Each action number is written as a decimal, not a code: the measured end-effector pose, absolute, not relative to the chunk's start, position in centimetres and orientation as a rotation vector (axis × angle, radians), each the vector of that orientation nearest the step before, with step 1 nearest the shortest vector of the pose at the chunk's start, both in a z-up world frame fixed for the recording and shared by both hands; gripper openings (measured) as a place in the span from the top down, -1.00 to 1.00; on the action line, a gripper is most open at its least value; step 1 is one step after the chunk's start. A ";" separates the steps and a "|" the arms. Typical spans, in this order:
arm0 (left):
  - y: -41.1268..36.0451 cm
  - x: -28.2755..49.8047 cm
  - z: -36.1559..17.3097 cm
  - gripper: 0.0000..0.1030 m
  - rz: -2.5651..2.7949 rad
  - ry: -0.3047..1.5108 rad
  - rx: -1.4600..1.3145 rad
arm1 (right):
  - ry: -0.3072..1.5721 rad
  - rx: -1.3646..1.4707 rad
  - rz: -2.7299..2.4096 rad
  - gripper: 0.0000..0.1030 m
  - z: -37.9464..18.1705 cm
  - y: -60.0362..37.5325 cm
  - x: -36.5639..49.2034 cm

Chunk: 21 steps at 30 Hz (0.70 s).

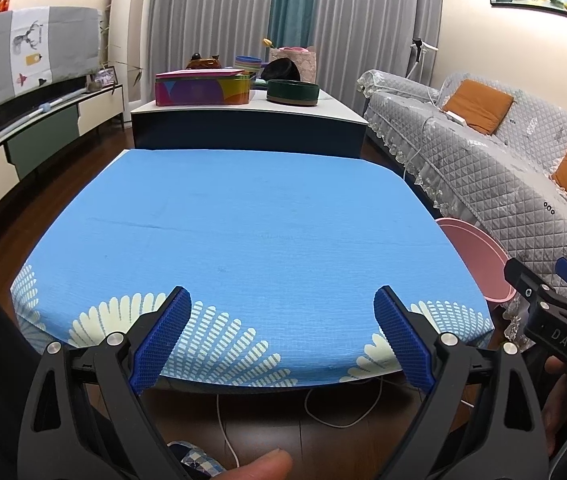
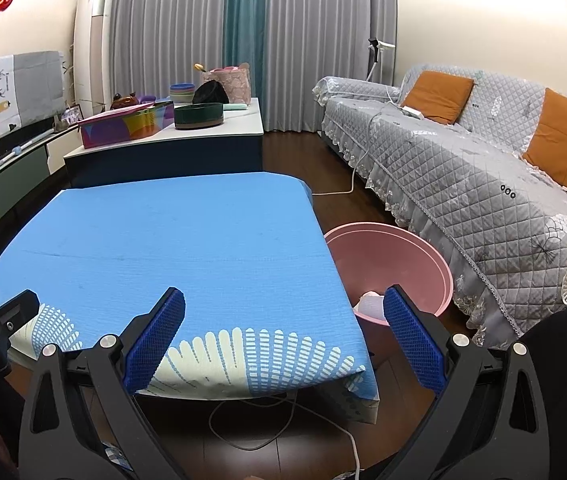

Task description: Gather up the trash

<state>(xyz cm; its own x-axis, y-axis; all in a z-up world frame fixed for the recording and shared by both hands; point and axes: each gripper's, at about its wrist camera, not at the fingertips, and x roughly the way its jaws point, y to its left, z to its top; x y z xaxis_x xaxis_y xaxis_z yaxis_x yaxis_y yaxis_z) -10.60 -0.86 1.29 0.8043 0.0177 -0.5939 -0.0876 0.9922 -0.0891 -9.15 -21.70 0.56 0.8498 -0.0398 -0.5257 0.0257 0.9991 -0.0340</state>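
Both grippers hang at the near edge of a low table draped in a blue tablecloth (image 1: 251, 236) with pale fan-shaped prints along that edge. The left gripper (image 1: 282, 340) has its blue-padded jaws spread wide with nothing between them; the right gripper (image 2: 284, 340) stands the same way, jaws wide apart and empty.

The right wrist view alone looks into the pink plastic basin (image 2: 411, 252) standing on the floor just beside the table's right edge, between the table and the sofa. Inside it, low against the near wall, lies a pale crumpled piece of trash (image 2: 371, 305), partly hidden behind the right gripper's right finger. From the left wrist view only a slice of the basin's rim shows past the table's right edge, and its contents are hidden. That view instead shows the right gripper from the side at the far right, with fingers of the hand (image 1: 563, 400) holding it, and a thumb tip at the bottom edge.

The cloth lies bare and flat apart from a faint crease. Beyond the far edge stands a dark cabinet with a white top (image 2: 219, 130) carrying a colourful box (image 2: 127, 126) and a dark green round tin (image 2: 199, 116). A sofa under a grey quilted cover (image 2: 463, 184) with orange cushions (image 2: 437, 96) runs along the right, grey and teal curtains (image 2: 243, 32) close the back wall, and white cables (image 2: 283, 412) trail over the dark wooden floor.
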 end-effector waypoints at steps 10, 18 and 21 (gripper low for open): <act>-0.9 -10.4 1.3 -0.75 0.052 0.635 -0.109 | 0.552 -0.028 -0.037 -0.90 0.7 -21.6 -9.1; -1.0 -10.4 1.3 -0.75 0.052 0.635 -0.107 | 0.550 -0.027 -0.037 -0.90 0.7 -21.7 -9.1; -1.1 -10.3 1.3 -0.76 0.052 0.635 -0.107 | 0.549 -0.027 -0.037 -0.90 0.7 -21.7 -9.1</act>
